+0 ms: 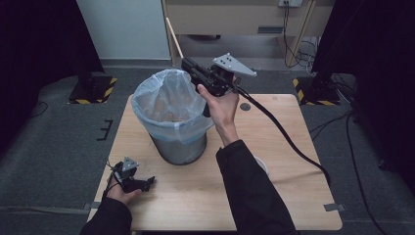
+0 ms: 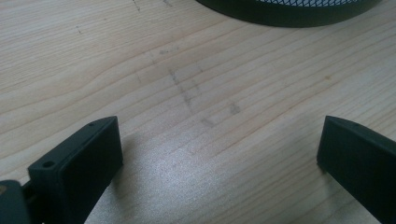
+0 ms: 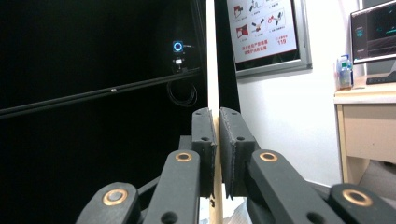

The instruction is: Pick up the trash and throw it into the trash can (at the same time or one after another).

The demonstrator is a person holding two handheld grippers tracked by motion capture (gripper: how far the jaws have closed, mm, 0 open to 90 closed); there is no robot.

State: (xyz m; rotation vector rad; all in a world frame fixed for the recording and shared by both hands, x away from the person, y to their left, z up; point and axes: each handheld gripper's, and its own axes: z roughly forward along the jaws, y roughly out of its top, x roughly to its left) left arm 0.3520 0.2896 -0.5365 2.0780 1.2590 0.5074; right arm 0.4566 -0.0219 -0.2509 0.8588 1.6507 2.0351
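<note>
- One left gripper [image 1: 147,183] lay low on the near left part of the single wooden table [image 1: 274,196], held in the person's left hand [image 1: 122,193]; in the left gripper view its two jaws stood wide apart over bare wood with nothing between them.
- One waste bin [image 1: 178,147], lined with a pale blue plastic bag [image 1: 169,105], stood just beyond that gripper, left of the table's middle and short of the far edge.
- The near right stretch of the tabletop lay open, crossed by the person's right sleeve [image 1: 249,186] and one black cable [image 1: 288,142].
- One right gripper [image 1: 188,66] hung over the bin's far rim, raised in the right hand [image 1: 222,105]; its jaws were brought together, with only a thin slit left, and no held thing could be made out.
- Beyond the far edge lay grey floor [image 1: 58,142].
</note>
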